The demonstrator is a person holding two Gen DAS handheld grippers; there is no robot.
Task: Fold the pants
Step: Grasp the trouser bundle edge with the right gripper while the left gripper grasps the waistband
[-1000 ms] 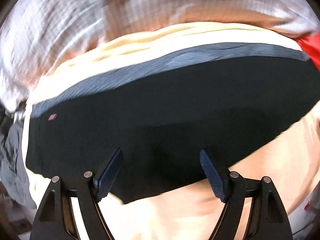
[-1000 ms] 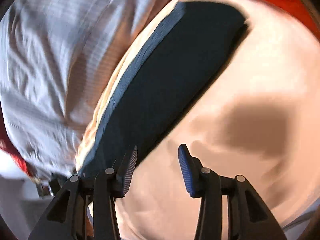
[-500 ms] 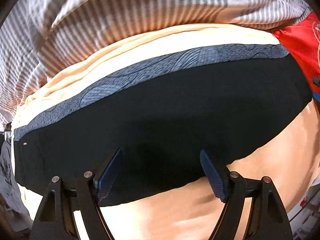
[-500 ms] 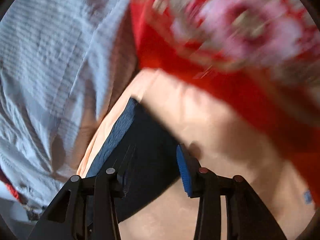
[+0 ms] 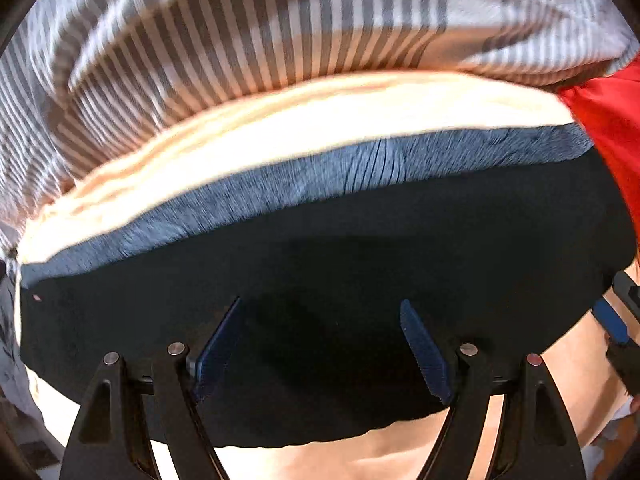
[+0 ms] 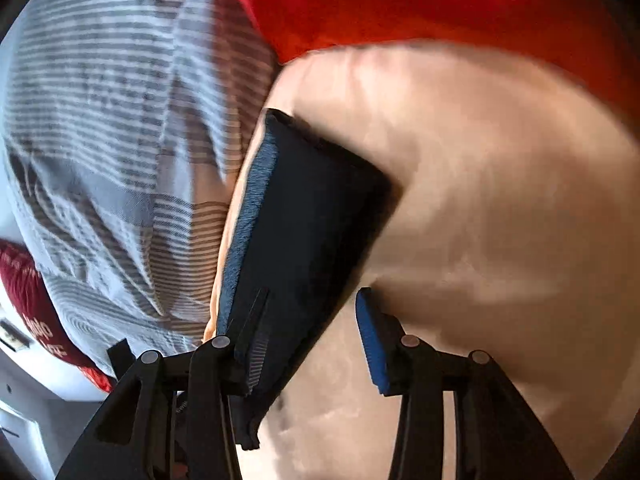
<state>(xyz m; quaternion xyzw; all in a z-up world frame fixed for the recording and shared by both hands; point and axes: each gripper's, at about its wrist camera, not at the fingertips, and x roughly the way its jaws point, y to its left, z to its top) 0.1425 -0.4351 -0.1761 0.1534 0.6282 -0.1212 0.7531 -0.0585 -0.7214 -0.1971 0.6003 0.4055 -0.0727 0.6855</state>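
Dark navy pants (image 5: 328, 248) with a blue-grey waistband (image 5: 360, 164) lie folded flat on a peach sheet (image 5: 280, 120). My left gripper (image 5: 320, 308) points down over their near half. Its jaws are open wide and there is only the cloth below them. My right gripper (image 5: 616, 328) shows at the right edge of the left wrist view, by the end of the pants. In the right wrist view the pants (image 6: 308, 220) run away from my right gripper (image 6: 312, 294). It is open, one finger over the dark cloth and the other over the sheet (image 6: 500, 220).
A grey-and-white striped cover (image 5: 240, 28) is bunched along the far side of the sheet. A red cloth (image 6: 420, 4) lies beyond the end of the pants. A dark red printed item (image 6: 28, 296) and pale floor show at the left of the right wrist view.
The left gripper slid sideways along the pants and the striped cover came more into view. The right gripper swung from the red patterned cloth down to the end of the pants.
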